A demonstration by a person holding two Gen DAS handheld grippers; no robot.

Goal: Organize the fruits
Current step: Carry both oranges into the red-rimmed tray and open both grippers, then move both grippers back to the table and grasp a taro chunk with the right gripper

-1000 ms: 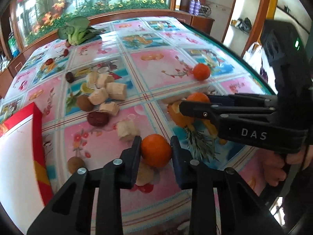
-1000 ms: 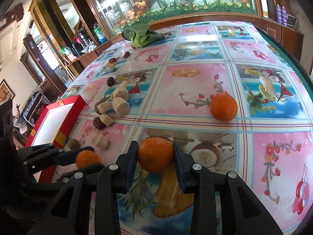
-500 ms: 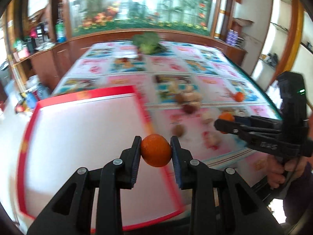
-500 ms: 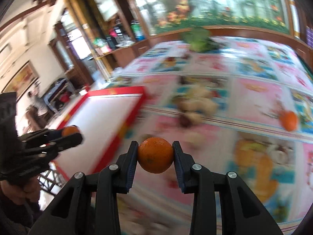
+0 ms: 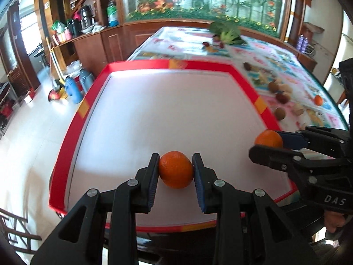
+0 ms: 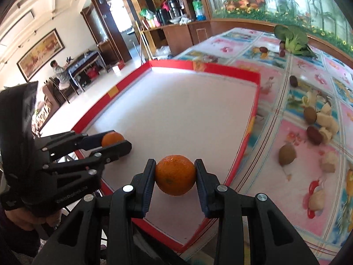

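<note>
Oranges: one (image 5: 175, 169) clamped between left gripper (image 5: 175, 172) pads, over near part of white tray floor; second orange (image 6: 175, 175) clamped in right gripper (image 6: 175, 176), above near right edge of red-rimmed tray (image 6: 257, 84); third orange (image 5: 318, 100) loose on floral tablecloth (image 6: 293, 137), well apart; kiwis (image 6: 287, 154), dark dates (image 6: 314, 135), pale chunks (image 6: 328, 122) scattered right of tray; leafy greens (image 6: 291, 37) at far end.
</note>
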